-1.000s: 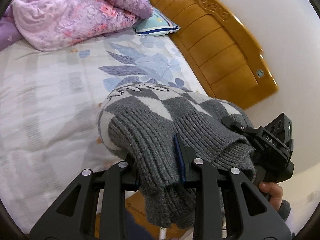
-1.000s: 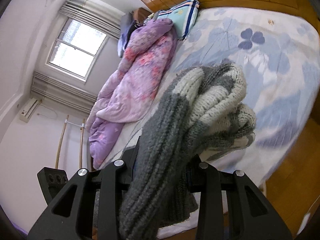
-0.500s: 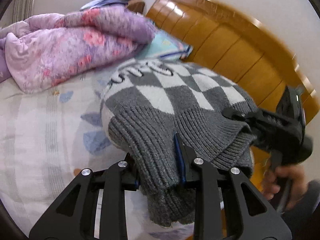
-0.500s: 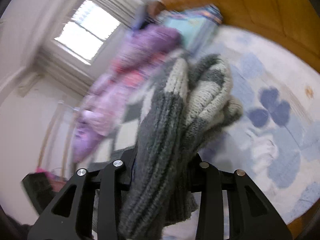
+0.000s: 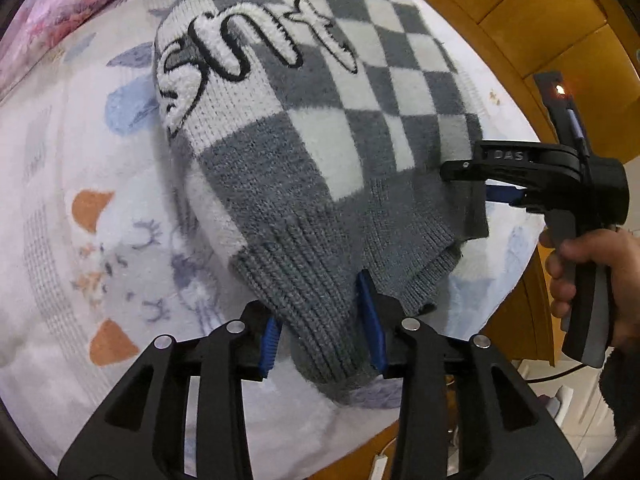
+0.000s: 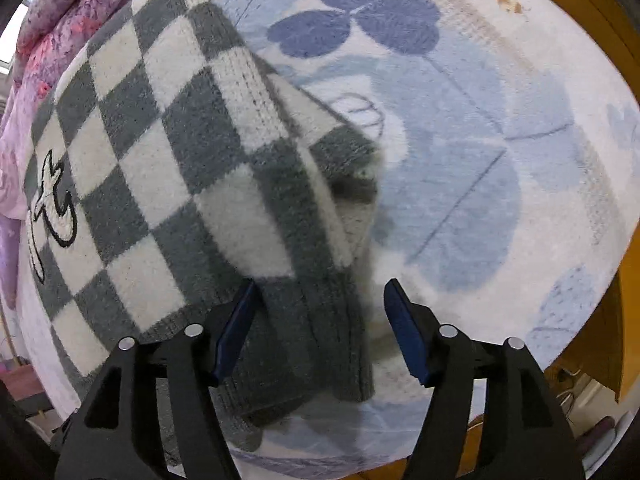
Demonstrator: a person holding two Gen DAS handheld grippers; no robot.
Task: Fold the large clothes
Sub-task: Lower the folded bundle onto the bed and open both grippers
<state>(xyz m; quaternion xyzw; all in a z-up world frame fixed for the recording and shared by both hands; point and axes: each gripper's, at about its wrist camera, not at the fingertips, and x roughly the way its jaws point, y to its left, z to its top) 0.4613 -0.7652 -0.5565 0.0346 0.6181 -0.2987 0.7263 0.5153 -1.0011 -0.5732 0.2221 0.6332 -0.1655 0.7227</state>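
Note:
A folded grey and white checkered knit sweater (image 5: 320,128) with fuzzy white lettering lies on the floral bed sheet (image 5: 80,200). Its grey ribbed hem sits between the fingers of my left gripper (image 5: 322,336), whose jaws stand a little apart around it. My right gripper (image 6: 320,320) is open over the sweater's right edge (image 6: 192,152), with a gap between its blue pads (image 6: 404,332) and the knit. The right gripper also shows in the left wrist view (image 5: 532,176), at the sweater's right side, held by a hand.
A purple floral quilt (image 6: 48,40) is bunched at the far left. The wooden bed frame (image 5: 540,20) curves along the right. The bed's near edge (image 6: 580,320) lies close below the sweater, with floor beyond.
The sweater came down from the air onto the sheet. Both grippers moved forward and down with it. The right gripper's jaws opened and let go; the left jaws widened.

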